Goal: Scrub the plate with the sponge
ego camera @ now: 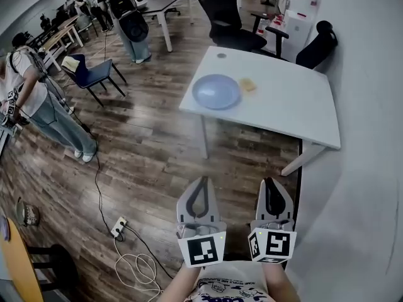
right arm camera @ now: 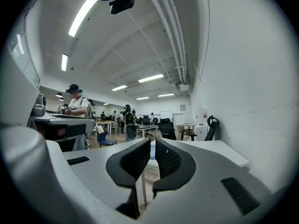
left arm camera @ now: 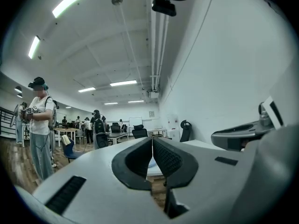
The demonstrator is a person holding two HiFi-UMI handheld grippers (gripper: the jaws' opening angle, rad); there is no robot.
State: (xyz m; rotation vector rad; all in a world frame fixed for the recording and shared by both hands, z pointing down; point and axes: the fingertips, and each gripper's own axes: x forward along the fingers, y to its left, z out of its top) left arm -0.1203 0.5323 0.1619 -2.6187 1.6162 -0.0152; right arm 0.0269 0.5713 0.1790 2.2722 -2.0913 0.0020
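left gripper (ego camera: 201, 182), right gripper (ego camera: 270, 182): grey shells, black ribbed pads (left arm camera: 168, 160), marker cubes (ego camera: 203, 250) | shirt (ego camera: 230, 288): white, printed

Plate (ego camera: 216, 91) pale blue. Sponge (ego camera: 247, 85) yellow. Worktop (ego camera: 283, 102) white. Floor (ego camera: 145, 150) brown wood-grain planks. My left claw (ego camera: 201, 182), right claw (ego camera: 270, 182) light grey; pads (left arm camera: 169, 158) black, fine grid texture; marker cubes (ego camera: 203, 250) black-white squares.

Open office: desks (ego camera: 162, 2), swivel chairs (ego camera: 228, 19)

The plate (ego camera: 216, 92) lies on the table (ego camera: 283, 106), the sponge (ego camera: 247, 85) just right of it. The left gripper (ego camera: 201, 182) and right gripper (ego camera: 272, 184) hang side by side, well before the table.
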